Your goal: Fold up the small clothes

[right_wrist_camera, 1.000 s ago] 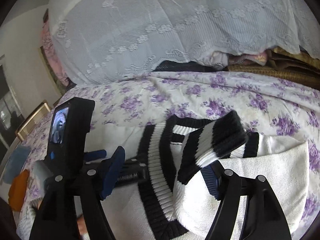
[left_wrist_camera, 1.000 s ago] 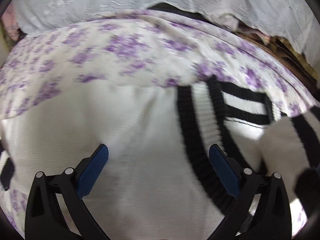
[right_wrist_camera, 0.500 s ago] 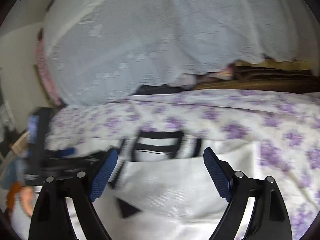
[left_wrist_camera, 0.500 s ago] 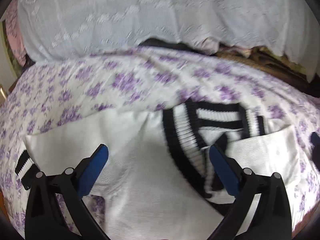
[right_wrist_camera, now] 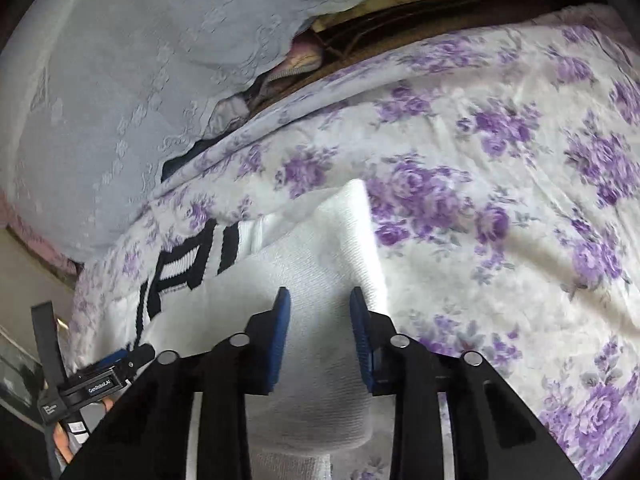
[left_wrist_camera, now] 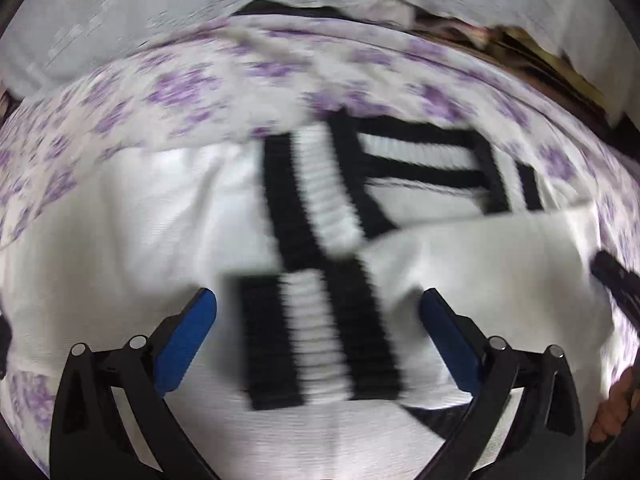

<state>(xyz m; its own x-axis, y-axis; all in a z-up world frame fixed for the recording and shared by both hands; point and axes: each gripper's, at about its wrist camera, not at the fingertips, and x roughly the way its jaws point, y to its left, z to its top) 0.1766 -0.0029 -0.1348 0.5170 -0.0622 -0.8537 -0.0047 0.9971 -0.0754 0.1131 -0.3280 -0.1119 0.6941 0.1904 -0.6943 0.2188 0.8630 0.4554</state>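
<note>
- A white knitted sweater with black-striped ribbing is spread on the purple-flowered bedsheet; its striped cuff, lifted a second ago, is now laid across the body.
- The right gripper, formerly wide, is closing over white knit; pad contact cannot be told.
- The left gripper is held wide open, empty.
- The left view is blurred.

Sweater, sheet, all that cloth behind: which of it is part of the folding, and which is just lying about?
Part of the job:
- sweater
- its striped cuff
- left gripper, open
- right gripper, closing over the sweater

Lying about:
- floral sheet
- lace cover
- brown bedding
</note>
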